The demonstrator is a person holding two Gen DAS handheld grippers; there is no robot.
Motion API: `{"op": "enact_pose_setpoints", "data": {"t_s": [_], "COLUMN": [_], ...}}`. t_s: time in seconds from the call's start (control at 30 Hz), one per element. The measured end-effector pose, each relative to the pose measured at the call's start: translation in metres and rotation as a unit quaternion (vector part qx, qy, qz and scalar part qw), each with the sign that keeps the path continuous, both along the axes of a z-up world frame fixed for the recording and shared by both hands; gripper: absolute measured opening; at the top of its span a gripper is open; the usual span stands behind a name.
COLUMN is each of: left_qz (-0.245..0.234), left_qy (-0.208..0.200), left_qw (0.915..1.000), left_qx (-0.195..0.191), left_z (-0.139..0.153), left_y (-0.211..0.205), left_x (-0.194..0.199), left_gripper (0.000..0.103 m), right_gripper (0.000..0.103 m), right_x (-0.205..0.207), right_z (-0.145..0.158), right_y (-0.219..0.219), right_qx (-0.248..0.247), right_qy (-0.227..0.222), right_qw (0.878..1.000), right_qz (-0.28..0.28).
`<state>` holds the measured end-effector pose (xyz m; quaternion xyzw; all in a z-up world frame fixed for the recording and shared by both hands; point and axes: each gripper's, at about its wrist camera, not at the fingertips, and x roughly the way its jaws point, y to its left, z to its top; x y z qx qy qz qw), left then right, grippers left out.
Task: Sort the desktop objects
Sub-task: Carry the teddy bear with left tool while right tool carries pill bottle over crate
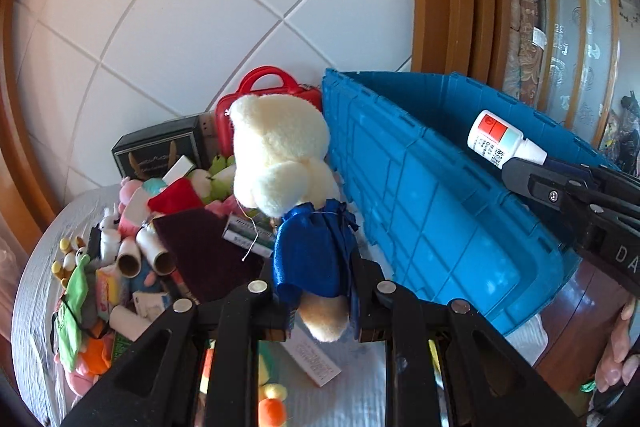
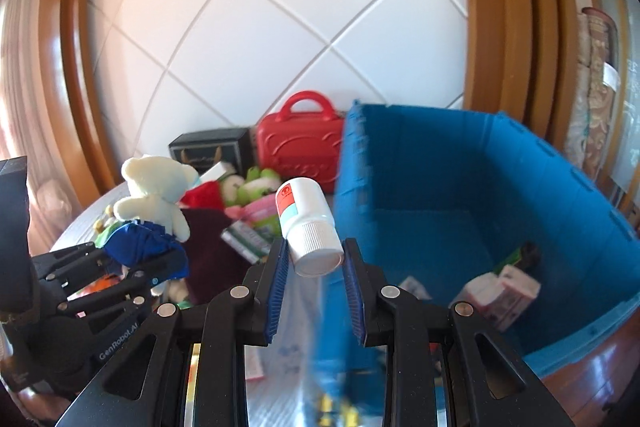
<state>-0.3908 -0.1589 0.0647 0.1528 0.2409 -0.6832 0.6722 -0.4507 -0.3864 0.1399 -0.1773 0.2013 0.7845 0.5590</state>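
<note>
L hand-held gripper (image 1: 320, 301): jaws closed on plush bear (image 1: 280, 151) at its blue skirt, lower centre of L view. Bear's long axis runs near vertical in frame, head toward top, feet toward camera.

R hand-held gripper (image 2: 316, 267): pads clamp white bottle (image 2: 306, 223) at ribbed cap, centre of R view. Bottle's long axis tilts up-left, base away from camera, cap toward it.

Blue crate (image 2: 520, 187) fills right of both views; small cartons lie inside. Toy pile covers bench (image 1: 36, 291) at left. Red case (image 2: 300, 147) stands against tiled wall.
</note>
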Motion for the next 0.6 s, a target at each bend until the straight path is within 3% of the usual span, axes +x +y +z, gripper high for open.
{"op": "enact_pose_setpoints", "data": {"t_s": [0.43,0.6], "left_qz": [-0.064,-0.079], "left_qy": [-0.025,-0.031], "left_qw": [0.9975,0.9963], "left_qx": [-0.018,0.009], "left_z": [0.058,0.07], "left_y": [-0.061,-0.101], "left_x": [-0.161,-0.202], "left_gripper": [0.019,0.019], "right_gripper": [0.027,0.027], "right_x": [0.146,0.188], "right_z": [0.018,0.017], "right_y": [0.033,0.065], "right_qx": [0.019,0.0], "right_qy": [-0.004,-0.009], "right_qw": [0.998,0.998], "right_qz": [-0.053,-0.057]}}
